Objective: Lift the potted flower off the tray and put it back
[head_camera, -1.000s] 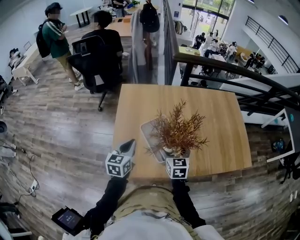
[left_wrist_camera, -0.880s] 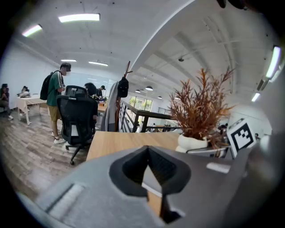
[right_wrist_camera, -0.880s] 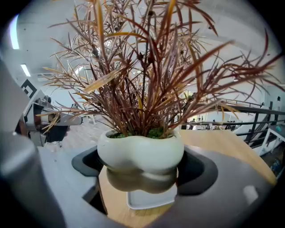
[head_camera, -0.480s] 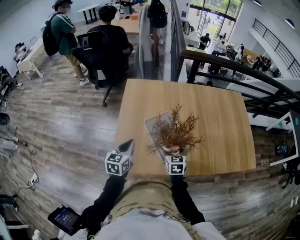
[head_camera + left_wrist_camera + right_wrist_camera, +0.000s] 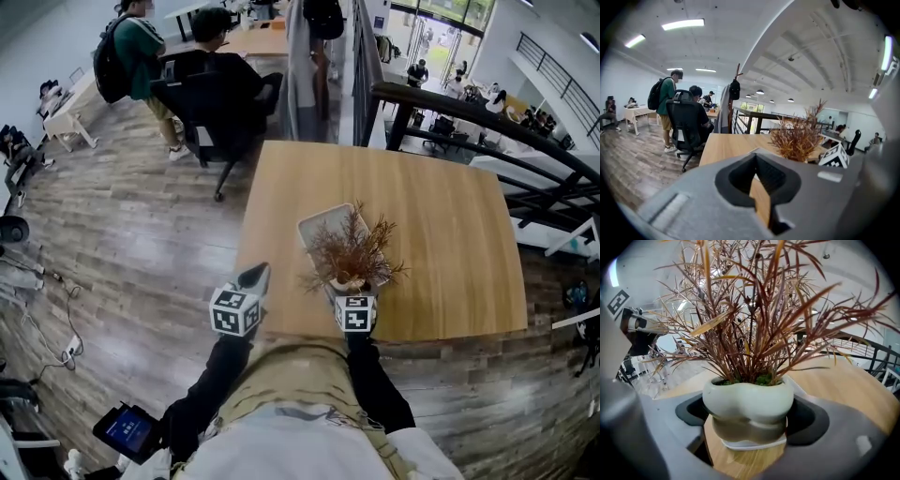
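In the head view, the right tool [image 5: 352,292] sat at the lower middle of the frame, at the near edge of the wooden tabletop [image 5: 441,234]. Its own view showed the two jaws closed against the left and right sides of the potted flower [image 5: 747,401], a bulging white pot with reddish-brown, needle-like stems rising out of green moss. The pot stood upright between the jaws, with its base at the near end of the pale tray [image 5: 323,223]. A thin white edge of the tray showed right under the pot. Whether the pot rested on the tray or hung just clear of it could not be told. The tray lay at a slant in the centre of the head view, stretching up and left from the pot.

The left tool [image 5: 251,279] was to the left of the pot, well apart from it, over the tabletop's near left edge. Its jaws were drawn together to a narrow slit with nothing between them, and only wood showed through the slit.

Beyond the tabletop, in the upper left, a person sat in a black office chair [image 5: 211,103] and another stood beside it wearing a backpack [image 5: 108,66].
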`<act>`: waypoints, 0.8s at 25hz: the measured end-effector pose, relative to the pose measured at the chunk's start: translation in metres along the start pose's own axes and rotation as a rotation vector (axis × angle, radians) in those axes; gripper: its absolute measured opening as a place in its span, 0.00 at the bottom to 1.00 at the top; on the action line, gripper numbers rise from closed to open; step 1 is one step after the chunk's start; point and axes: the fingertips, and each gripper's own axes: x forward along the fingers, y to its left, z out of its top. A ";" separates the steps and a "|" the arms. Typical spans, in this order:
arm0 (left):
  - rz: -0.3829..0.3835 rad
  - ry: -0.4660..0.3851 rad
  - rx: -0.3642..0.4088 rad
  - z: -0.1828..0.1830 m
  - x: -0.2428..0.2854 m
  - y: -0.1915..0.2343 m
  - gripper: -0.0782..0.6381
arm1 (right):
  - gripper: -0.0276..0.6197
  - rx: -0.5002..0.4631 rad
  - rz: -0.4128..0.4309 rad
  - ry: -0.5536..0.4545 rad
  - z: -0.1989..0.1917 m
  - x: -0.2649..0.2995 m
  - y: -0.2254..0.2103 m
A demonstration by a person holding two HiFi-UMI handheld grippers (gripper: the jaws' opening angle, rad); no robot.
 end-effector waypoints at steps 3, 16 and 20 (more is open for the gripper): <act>0.001 -0.004 0.008 -0.009 0.001 -0.009 0.11 | 0.81 -0.009 -0.005 0.011 -0.022 0.002 -0.008; 0.033 -0.005 0.004 -0.020 -0.006 0.008 0.11 | 0.81 -0.013 -0.008 -0.013 -0.030 0.025 -0.007; 0.036 -0.003 0.001 -0.022 -0.007 0.011 0.11 | 0.81 -0.014 -0.002 -0.019 -0.025 0.034 -0.006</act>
